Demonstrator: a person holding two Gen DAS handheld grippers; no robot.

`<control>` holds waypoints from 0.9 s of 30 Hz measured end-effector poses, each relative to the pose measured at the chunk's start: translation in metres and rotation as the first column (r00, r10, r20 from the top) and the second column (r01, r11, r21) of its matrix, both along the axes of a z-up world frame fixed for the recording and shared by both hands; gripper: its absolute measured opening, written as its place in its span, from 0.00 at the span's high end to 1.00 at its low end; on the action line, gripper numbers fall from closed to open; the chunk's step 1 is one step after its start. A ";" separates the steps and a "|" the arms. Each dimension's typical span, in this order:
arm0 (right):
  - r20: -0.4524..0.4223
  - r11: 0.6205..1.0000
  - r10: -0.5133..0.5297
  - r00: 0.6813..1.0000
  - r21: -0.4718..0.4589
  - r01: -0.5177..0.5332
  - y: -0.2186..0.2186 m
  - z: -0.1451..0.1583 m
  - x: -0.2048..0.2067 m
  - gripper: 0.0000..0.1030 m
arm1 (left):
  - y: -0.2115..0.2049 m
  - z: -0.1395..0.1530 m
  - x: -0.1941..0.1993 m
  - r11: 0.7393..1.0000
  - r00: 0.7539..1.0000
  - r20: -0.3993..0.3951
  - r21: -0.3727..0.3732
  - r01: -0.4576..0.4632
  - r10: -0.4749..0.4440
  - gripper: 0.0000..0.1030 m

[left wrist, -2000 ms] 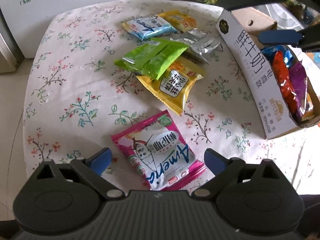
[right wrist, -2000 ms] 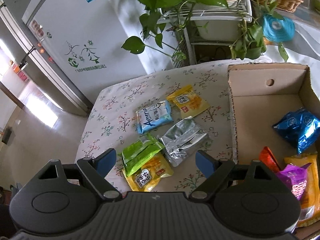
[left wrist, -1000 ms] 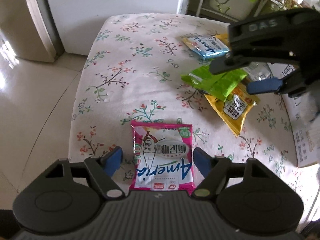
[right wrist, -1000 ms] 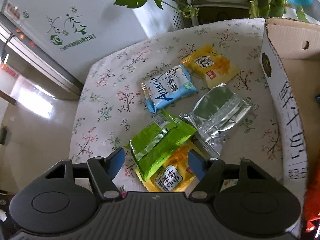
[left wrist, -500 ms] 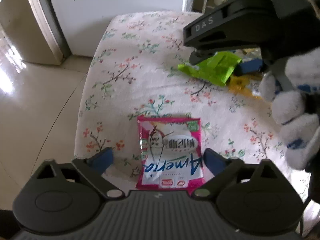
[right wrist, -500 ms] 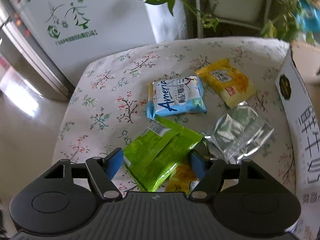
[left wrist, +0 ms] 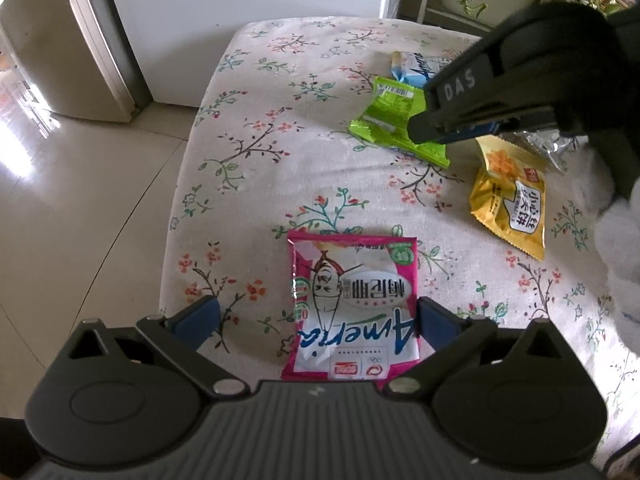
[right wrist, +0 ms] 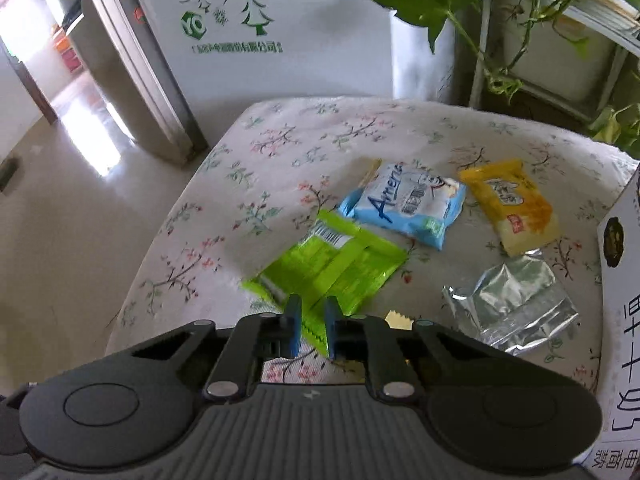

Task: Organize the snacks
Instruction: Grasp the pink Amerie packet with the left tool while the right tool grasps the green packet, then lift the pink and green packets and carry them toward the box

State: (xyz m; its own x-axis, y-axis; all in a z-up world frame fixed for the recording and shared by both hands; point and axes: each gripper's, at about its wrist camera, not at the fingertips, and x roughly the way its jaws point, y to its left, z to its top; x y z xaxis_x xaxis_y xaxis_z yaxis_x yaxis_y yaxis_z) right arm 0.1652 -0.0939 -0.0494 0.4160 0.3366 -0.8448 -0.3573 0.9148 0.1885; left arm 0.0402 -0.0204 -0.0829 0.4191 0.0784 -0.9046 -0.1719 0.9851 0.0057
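A pink snack packet [left wrist: 354,304] lies flat on the flowered tablecloth, between the fingers of my left gripper [left wrist: 316,320]. Its jaws are opening and stand wide, with the pads off the packet. My right gripper [right wrist: 312,320] is shut on the near edge of a green packet [right wrist: 332,264]. The left wrist view shows the same green packet [left wrist: 394,120] pinched by the right gripper [left wrist: 440,136], held by a white-gloved hand [left wrist: 616,240]. A second yellow packet [left wrist: 512,200] lies just beside that grip.
A blue packet [right wrist: 404,208], a yellow packet [right wrist: 510,204] and a silver packet [right wrist: 516,304] lie beyond the green one. A cardboard box [right wrist: 624,272] stands at the right. The table's left edge [left wrist: 176,216] drops to the floor. A white appliance [right wrist: 256,32] and potted plants [right wrist: 500,20] stand behind.
The right gripper came down over the green packet and its fingers closed on the packet's edge. The left gripper's jaws widened around the pink packet.
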 end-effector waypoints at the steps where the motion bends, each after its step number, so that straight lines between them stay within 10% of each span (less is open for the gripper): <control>1: -0.012 0.999 -0.027 1.000 0.020 0.027 -0.003 0.001 0.002 0.78 | 0.000 -0.001 0.001 1.000 1.000 0.001 0.001 0.000 0.000 0.00; 5: -0.057 0.983 -0.151 0.987 0.095 0.156 -0.013 0.000 0.009 0.30 | 0.000 -0.001 -0.001 1.000 1.000 0.002 0.002 -0.015 0.015 0.00; 10: -0.117 0.973 -0.189 0.975 0.111 0.202 -0.004 -0.009 0.016 0.29 | -0.001 0.000 -0.003 1.000 1.000 0.006 0.004 -0.009 0.009 0.00; 22: 0.036 0.990 -0.102 0.994 -0.095 0.104 0.035 -0.019 0.018 0.19 | 0.000 0.000 -0.004 1.000 1.000 0.018 0.001 -0.001 0.001 0.00; 27: 0.095 0.988 -0.051 0.994 -0.141 0.064 0.036 -0.019 0.015 0.38 | 0.000 0.000 -0.005 1.000 1.000 0.016 0.001 0.003 -0.003 0.00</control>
State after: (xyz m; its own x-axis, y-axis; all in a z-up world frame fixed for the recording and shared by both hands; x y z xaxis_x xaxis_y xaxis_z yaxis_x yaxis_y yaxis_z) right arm 0.1804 -0.0579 -0.0689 0.5086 0.1879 -0.8403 -0.3126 0.9496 0.0231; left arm 0.0351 -0.0200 -0.0833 0.4341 0.0777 -0.8975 -0.1692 0.9856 0.0035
